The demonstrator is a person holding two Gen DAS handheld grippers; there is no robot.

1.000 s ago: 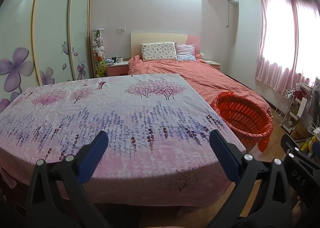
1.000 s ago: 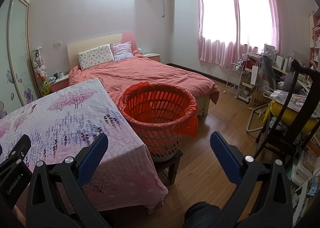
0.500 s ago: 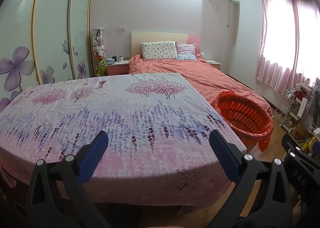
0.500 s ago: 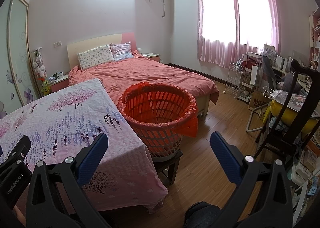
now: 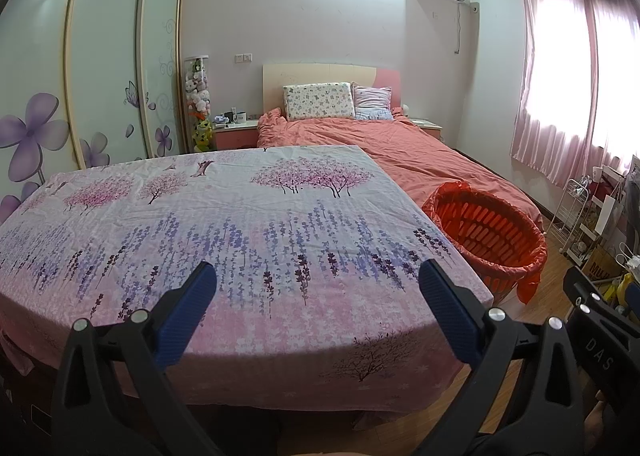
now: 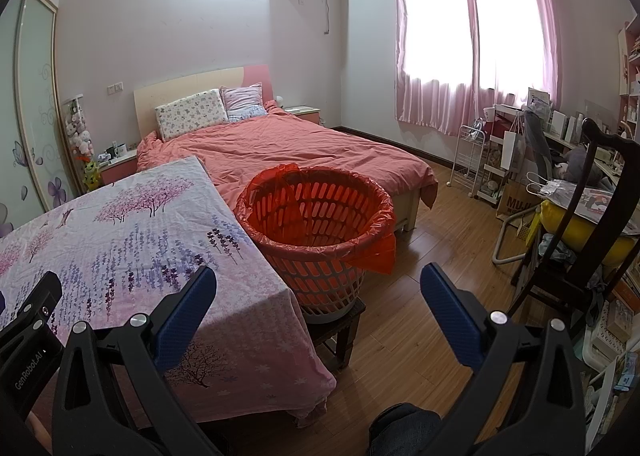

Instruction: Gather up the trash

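A round laundry-style basket [image 6: 320, 232] lined with a red plastic bag [image 6: 372, 252] stands on a small dark stool [image 6: 340, 320] at the right edge of a table under a floral cloth [image 5: 224, 224]. In the left wrist view the basket [image 5: 488, 232] shows at the right. My left gripper [image 5: 316, 284] hovers open over the near edge of the cloth with nothing between its blue pads. Also open and empty, my right gripper [image 6: 318, 288] hangs in front of the basket, above the stool. No loose trash shows on the cloth.
A bed with a salmon cover [image 6: 304, 152] lies behind the basket. A dark wooden chair [image 6: 580, 240] and cluttered shelves [image 6: 512, 160] fill the right side over wooden floor [image 6: 432, 264]. Wardrobe doors [image 5: 100, 68] line the left wall.
Both views shifted only slightly; the basket sits a little lower in the left wrist view. Both grippers stay open and empty.
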